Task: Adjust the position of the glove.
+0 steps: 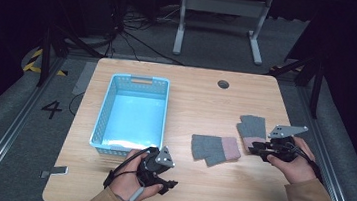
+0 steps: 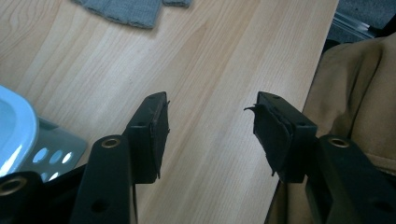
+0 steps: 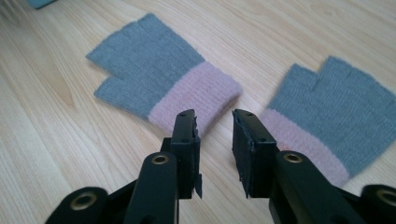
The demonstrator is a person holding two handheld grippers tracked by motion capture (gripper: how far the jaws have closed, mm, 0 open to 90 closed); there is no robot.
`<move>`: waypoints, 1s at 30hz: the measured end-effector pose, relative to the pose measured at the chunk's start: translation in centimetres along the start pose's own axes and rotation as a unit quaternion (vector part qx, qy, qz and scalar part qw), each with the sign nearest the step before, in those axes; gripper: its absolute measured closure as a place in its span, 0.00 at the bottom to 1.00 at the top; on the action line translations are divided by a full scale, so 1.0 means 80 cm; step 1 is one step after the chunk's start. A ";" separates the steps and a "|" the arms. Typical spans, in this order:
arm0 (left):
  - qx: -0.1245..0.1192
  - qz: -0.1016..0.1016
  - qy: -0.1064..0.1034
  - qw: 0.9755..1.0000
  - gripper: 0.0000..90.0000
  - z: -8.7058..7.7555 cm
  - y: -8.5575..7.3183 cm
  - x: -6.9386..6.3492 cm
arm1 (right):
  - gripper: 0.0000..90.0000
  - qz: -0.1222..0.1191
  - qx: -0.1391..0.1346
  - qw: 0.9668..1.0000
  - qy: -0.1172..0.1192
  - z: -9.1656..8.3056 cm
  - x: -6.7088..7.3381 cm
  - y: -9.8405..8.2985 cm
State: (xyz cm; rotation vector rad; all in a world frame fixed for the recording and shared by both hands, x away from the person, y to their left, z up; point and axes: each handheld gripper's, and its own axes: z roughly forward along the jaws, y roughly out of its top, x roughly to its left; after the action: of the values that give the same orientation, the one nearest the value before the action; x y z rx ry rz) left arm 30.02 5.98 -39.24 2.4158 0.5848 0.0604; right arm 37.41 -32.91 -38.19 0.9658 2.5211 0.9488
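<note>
On the worktop (image 1: 187,192), the blue basket (image 1: 137,81) sat left. Your right hand-held gripper (image 3: 214,122), jaws spread and empty, hovered between the fingerless gloves: one (image 3: 163,86) just ahead-left, the other (image 3: 334,114) right, pink cuffs nearest. Your left hand-held gripper (image 2: 210,116) gaped empty, farther off.

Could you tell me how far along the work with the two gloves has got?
Nothing looks done: the blue basket holds nothing, and both gloves lie flat on the table. The right gripper hovers open between the right glove and the left glove, gripping neither. The left gripper waits open. Both gloves remain to be picked up.
</note>
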 end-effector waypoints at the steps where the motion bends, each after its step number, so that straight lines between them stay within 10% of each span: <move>1: 0.000 0.000 0.000 1.000 0.51 0.000 0.000 0.000 | 0.78 0.000 0.000 1.000 0.000 0.000 0.000 0.000; 30: 0.000 -0.003 0.008 1.000 0.48 -0.005 0.006 -0.001 | 0.61 -0.022 0.005 0.999 0.038 0.094 0.021 0.056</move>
State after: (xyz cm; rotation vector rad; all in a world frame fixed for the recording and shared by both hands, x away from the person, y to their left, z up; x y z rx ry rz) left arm 30.07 5.85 -38.59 2.4155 0.5997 0.0759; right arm 41.86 -25.68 -40.86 0.8903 2.6008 0.9790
